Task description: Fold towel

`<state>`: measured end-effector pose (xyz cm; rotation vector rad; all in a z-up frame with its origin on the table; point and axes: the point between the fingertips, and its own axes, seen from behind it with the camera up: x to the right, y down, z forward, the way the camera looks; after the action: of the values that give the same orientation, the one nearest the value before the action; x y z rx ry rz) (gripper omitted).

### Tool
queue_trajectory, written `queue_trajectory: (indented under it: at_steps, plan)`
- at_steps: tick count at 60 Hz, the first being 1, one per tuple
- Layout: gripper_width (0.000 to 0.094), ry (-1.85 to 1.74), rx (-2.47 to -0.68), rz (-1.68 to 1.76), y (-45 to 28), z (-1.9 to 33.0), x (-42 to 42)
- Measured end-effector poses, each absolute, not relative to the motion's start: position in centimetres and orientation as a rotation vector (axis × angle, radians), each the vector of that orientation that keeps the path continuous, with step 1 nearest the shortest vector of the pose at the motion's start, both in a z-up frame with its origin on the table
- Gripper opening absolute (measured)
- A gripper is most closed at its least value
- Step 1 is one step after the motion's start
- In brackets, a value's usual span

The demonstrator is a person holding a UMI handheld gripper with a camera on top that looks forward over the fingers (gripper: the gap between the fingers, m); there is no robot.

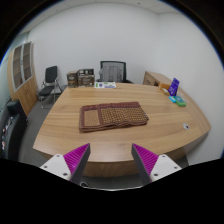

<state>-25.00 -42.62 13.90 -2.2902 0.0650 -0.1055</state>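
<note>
From the gripper view, we're hovering over the near edge of a big wooden table [150, 128], and our gripper [111, 160] has its two fingers spread wide, the purple pads [76, 156] facing each other across a clear gap with nothing held between them.

There's the towel [112, 116], straight ahead and well beyond the fingers, lying flat on the table roughly in line with the gap, a little toward the left finger. It's brown with a checked weave, and it looks already doubled in places, with an edge layered along its left side.

We judge it soft and light, a limp thing that will sag and drag the moment we lift it, not slippery against the wood. A corner or a near edge looks the best place to pinch, low to the table, so a single layer comes up cleanly.

The tabletop is pale wood, smooth, with rounded ends. Far off beyond the right finger sits a small cluster of things [175, 93], blue and purple, too small to name. Beyond the table we see office chairs [113, 71], a cabinet [21, 65] off past the left finger, and plain white walls.
</note>
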Motion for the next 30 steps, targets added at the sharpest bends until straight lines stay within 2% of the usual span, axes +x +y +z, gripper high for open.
queue_trajectory:
  at_steps: [13, 30]
  plan:
    - [0.0856, -0.035, -2.282, -0.035, -31.0, 8.8, -32.7]
    - [0.0842, -0.186, -2.32, -0.047, -20.9, 2.2, -37.3]
